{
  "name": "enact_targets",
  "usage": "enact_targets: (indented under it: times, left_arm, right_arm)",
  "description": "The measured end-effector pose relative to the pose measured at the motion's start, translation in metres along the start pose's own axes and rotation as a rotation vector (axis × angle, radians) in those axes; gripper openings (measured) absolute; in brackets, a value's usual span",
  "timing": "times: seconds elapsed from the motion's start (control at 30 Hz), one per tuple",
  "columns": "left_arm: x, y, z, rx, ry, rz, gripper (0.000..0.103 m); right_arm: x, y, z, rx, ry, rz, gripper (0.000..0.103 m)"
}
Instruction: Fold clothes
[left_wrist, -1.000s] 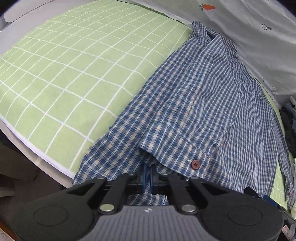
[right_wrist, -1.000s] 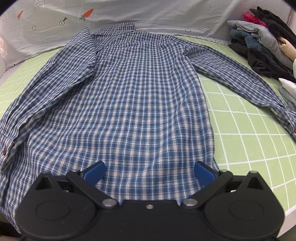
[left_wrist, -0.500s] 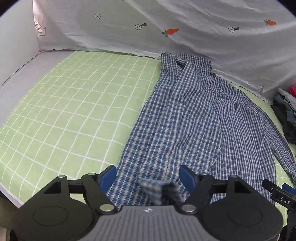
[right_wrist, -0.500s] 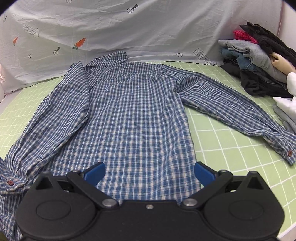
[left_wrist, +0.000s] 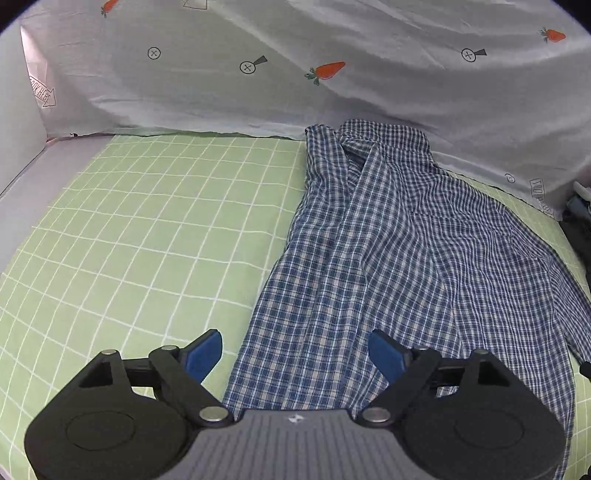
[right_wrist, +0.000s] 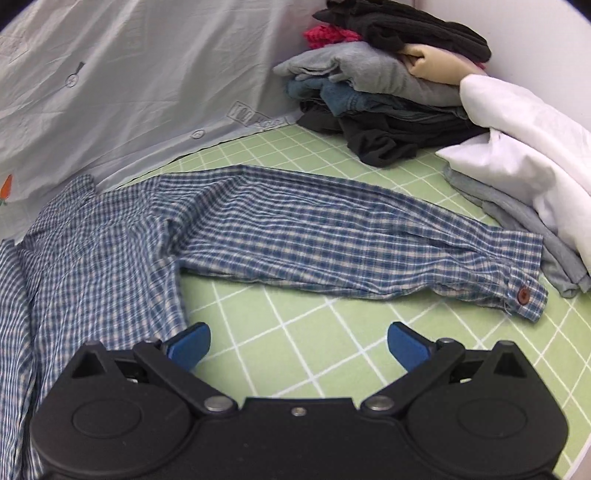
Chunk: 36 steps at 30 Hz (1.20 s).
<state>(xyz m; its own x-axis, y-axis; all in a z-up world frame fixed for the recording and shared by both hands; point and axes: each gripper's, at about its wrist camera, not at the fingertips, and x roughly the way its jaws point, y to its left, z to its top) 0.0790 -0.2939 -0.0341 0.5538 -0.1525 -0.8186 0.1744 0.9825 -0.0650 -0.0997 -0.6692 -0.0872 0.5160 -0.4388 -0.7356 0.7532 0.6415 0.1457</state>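
Plaid shirt (left_wrist: 406, 258) flat on green sheet (left_wrist: 147, 240); left gripper (left_wrist: 295, 356) opening above it, right gripper (right_wrist: 299, 345) spread beside it, both empty.

A home-like corner set up for folding laundry: a flat surface under a green checked sheet (left_wrist: 147, 236), a pale cloth with carrot prints (left_wrist: 332, 55) hung as a backdrop, a checked shirt (right_wrist: 295, 236) spread out, and a pile of clothes (right_wrist: 388, 85) stacked beside a wall.

One blue-and-white checked cotton shirt (left_wrist: 388, 258) lies ahead of the jaws, one cuff button (right_wrist: 523, 294) showing. One pile of folded clothes (right_wrist: 388, 85) lies beyond. Two printed orange carrots (left_wrist: 327, 71) decorate the backdrop.
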Motion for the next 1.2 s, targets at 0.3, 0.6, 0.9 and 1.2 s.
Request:
enact_targets:
  times: [0.3,0.6,0.9,1.2]
  left_arm:
    - [0.074,-0.019,0.034,0.038,0.054,0.048,0.087]
    - [0.112,-0.021,0.032,0.04,0.12,0.08,0.09]
    - [0.117,-0.017,0.03,0.015,0.108,0.093,0.101]
    - [0.118,-0.015,0.028,0.001,0.102,0.099,0.103]
  right_arm:
    - [0.054,-0.031,0.026,0.11,-0.028,-0.216,0.103]
    - [0.083,-0.034,0.055,0.068,-0.055,-0.239,0.099]
    - [0.099,0.012,0.084,-0.069,-0.08,-0.073,0.013]
    - [0.035,0.151,0.088,-0.381,-0.236,0.373,0.01]
